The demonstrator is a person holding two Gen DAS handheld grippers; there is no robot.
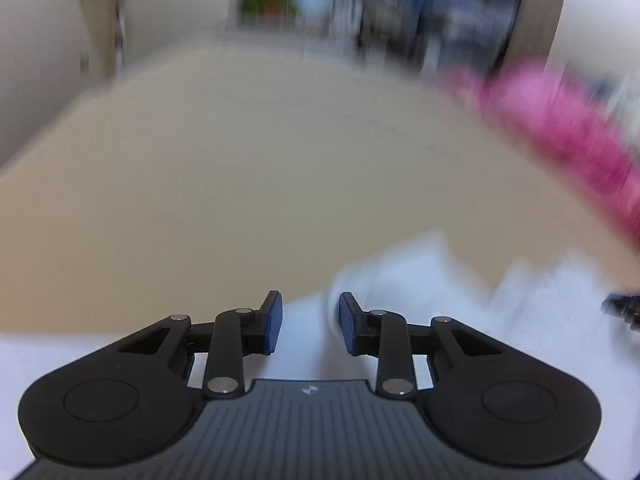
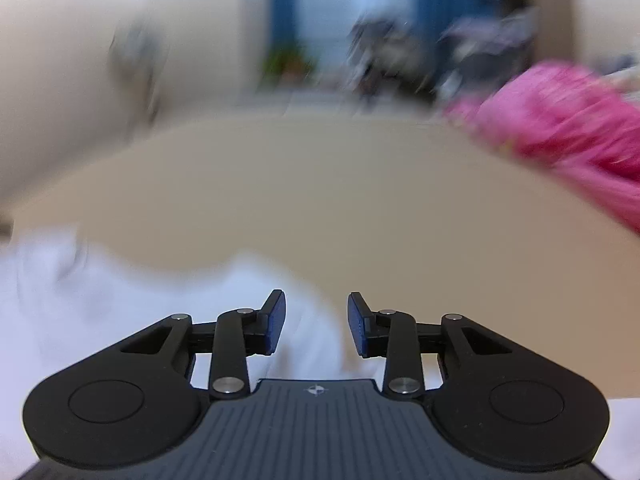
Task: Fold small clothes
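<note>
A white garment lies on the beige table, blurred by motion. My left gripper is open and empty just above the garment's near edge. In the right wrist view the same white garment spreads across the lower left. My right gripper is open and empty over its right end. A dark part of the right gripper shows at the far right edge of the left wrist view.
A pink garment lies at the table's far right, also in the right wrist view. The beige table stretches ahead. Blurred room clutter and a blue curtain stand beyond the far edge.
</note>
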